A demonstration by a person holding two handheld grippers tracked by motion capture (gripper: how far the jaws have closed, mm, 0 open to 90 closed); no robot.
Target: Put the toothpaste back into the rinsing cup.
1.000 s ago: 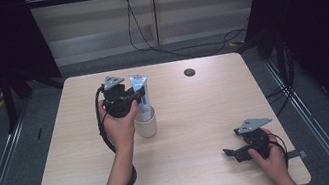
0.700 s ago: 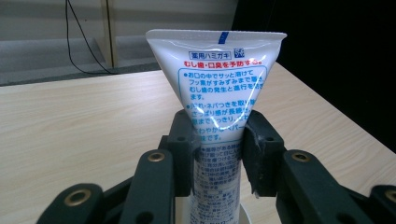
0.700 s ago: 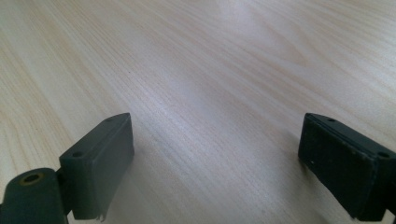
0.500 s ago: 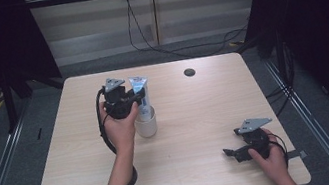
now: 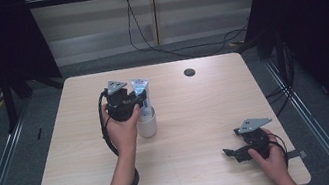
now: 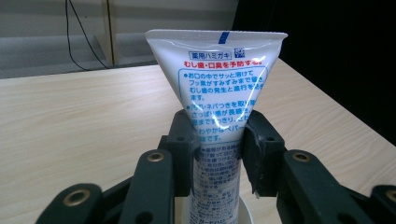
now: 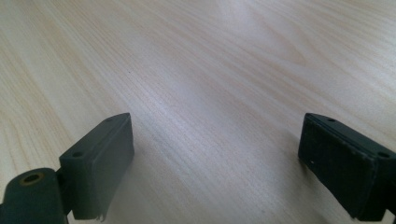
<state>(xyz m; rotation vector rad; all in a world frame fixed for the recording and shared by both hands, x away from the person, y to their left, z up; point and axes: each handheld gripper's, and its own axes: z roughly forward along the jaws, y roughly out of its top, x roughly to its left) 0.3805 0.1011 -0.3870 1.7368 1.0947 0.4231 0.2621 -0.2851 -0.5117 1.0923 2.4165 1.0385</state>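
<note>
A white toothpaste tube [image 6: 219,93] with blue and red print stands upright, crimped end up, in a white cup [image 5: 147,123] near the middle of the table. My left gripper [image 6: 218,154] is shut on the tube's body just above the cup rim; in the high view the left gripper [image 5: 123,102] sits over the cup with the tube [image 5: 140,89] sticking out beside it. My right gripper [image 5: 237,152] rests low at the table's front right, open, with bare wood between its fingers [image 7: 100,158].
The light wooden table [image 5: 196,112] has a small dark round grommet [image 5: 189,72] near its far edge. Cables hang along the wall behind. Dark curtains flank both sides, and metal rails run along the floor left and right.
</note>
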